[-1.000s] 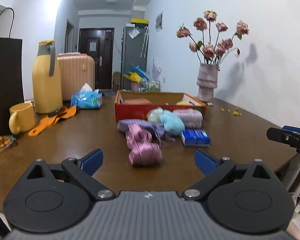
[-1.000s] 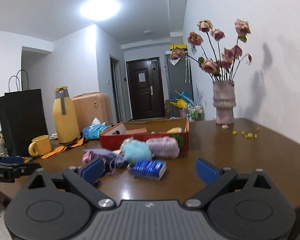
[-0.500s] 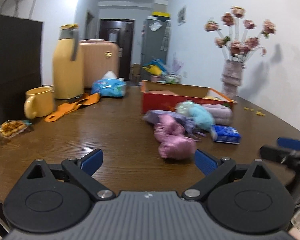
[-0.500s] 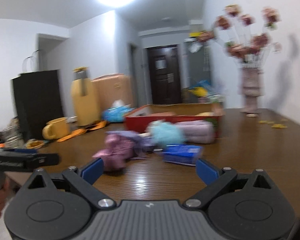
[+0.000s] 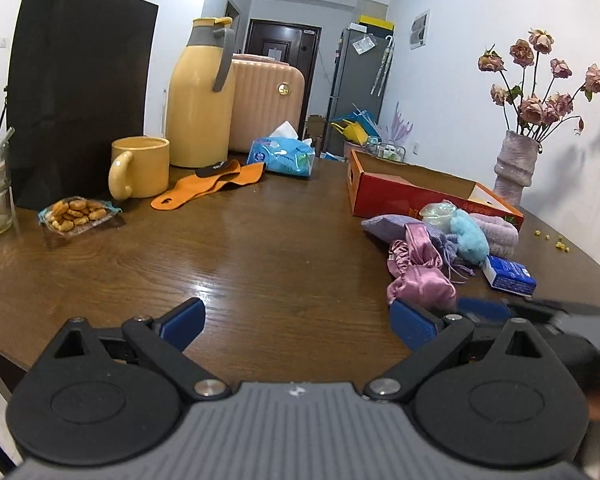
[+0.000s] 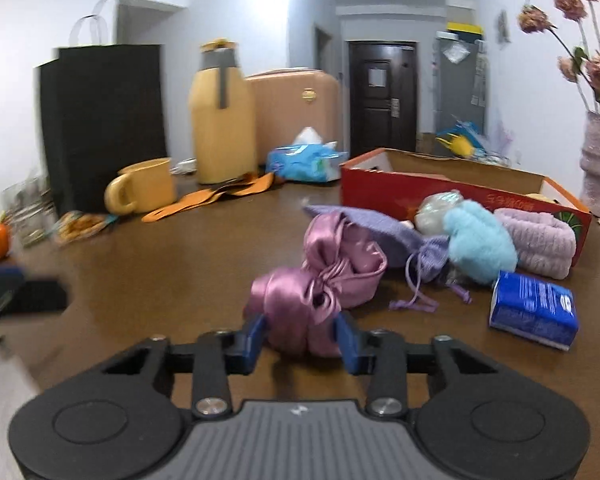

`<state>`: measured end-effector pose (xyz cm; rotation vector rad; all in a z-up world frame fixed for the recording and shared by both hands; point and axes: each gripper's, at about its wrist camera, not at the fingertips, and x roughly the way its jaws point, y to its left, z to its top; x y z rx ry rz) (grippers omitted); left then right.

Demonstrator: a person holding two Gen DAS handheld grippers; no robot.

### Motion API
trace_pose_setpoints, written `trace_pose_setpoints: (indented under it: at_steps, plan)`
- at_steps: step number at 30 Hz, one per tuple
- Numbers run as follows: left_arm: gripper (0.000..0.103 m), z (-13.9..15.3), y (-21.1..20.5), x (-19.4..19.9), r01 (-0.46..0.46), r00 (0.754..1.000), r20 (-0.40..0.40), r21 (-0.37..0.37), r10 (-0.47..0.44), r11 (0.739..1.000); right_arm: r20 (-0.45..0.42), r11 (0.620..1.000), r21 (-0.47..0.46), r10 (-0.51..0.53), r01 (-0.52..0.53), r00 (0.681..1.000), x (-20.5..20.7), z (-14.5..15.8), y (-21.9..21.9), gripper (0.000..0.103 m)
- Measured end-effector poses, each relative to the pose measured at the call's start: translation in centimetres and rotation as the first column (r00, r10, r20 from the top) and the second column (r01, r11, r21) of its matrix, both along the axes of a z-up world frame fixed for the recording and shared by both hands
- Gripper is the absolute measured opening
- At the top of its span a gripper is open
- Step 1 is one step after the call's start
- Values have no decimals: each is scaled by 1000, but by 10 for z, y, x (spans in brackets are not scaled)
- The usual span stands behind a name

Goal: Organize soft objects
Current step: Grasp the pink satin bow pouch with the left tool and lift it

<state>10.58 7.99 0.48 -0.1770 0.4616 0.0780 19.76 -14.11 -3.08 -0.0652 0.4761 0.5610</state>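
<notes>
- on the brown wooden table (image 6: 172,280), the right gripper (image 6: 300,340) has its blue pads on either side of the near lobe of the pink satin pouch (image 6: 320,280); its jaws have just been closing and now pinch that bunched fabric.
- the pouch lies on the tabletop at the near end of a cluster of soft things, just in front of the red cardboard box (image 6: 400,192).
- behind it lie a lavender drawstring bag (image 6: 380,232), a fluffy light-blue ball (image 6: 480,240) and a rolled mauve towel (image 6: 540,244), close together against the box front.
- a blue tissue packet (image 6: 534,310) lies to the right of the pouch, apart from it.
- the left gripper (image 5: 296,326) hovers over bare table with its jaws wide apart and nothing between them.
- farther left stand a yellow mug (image 5: 142,168) and a yellow thermos (image 5: 200,100).
</notes>
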Motion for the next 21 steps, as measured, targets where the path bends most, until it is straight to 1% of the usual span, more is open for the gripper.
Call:
trace_pose_setpoints:
  at_steps: [1, 2, 4, 5, 6, 8, 10, 12, 13, 14, 15, 16, 17, 18, 20, 21]
  plan:
    - [101, -1, -2, 1, 7, 1000, -2, -4, -7, 1000, -2, 1000, 4, 0, 0, 1000, -7, -1, -10, 32]
    - [101, -2, -3, 2, 15, 1000, -4, -11, -15, 1000, -7, 999, 4, -34, 34, 999, -12, -2, -24, 32]
    - [101, -4, -9, 7, 38, 999, -12, -28, -38, 999, -29, 990, 13, -141, 142, 990, -13, -1, -49, 32]
    - [101, -4, -13, 11, 49, 999, -13, -35, -50, 998, -46, 981, 31, -188, 189, 981, -12, 0, -62, 35]
    - [101, -4, -17, 14, 64, 998, -12, -41, -64, 997, -53, 975, 55, -212, 215, 976, -13, 2, -72, 35]
    - [101, -1, -29, 25, 106, 994, 10, -43, -106, 993, -50, 968, 113, -221, 226, 974, -17, 7, -87, 35]
    - [99, 1, -45, 40, 160, 987, 19, -27, -160, 987, -30, 965, 139, -219, 221, 975, -21, 10, -91, 36]
    - [96, 0, -62, 59, 213, 977, 17, -17, -213, 977, -21, 966, 142, -213, 214, 977, -24, 10, -92, 43]
    - [91, -2, -71, 69, 220, 975, 4, -3, -220, 975, -22, 966, 142, -213, 214, 977, -25, 9, -92, 44]
    - [83, -4, -82, 81, 222, 975, -12, 24, -221, 975, -25, 967, 140, -213, 215, 977, -25, 8, -93, 46]
    - [78, -8, -90, 90, 216, 976, -25, 51, -215, 975, -26, 967, 136, -215, 216, 976, -26, 7, -94, 46]
    - [65, -12, -96, 98, 208, 978, -38, 70, -206, 976, -25, 966, 133, -219, 220, 975, -28, 6, -96, 46]
    - [46, -17, -101, 107, 203, 978, -66, 78, -198, 976, -22, 965, 132, -225, 226, 974, -32, 6, -98, 46]
    - [38, -21, -103, 111, 214, 974, -83, 64, -209, 975, -22, 964, 131, -231, 232, 973, -29, 5, -99, 46]
    - [34, -23, -105, 105, 229, 972, -67, 45, -226, 972, -17, 958, 137, -251, 251, 968, -33, 6, -110, 46]
    - [34, -23, -107, 98, 260, 965, -60, 40, -257, 965, -16, 955, 143, -261, 260, 965, -35, 6, -115, 46]
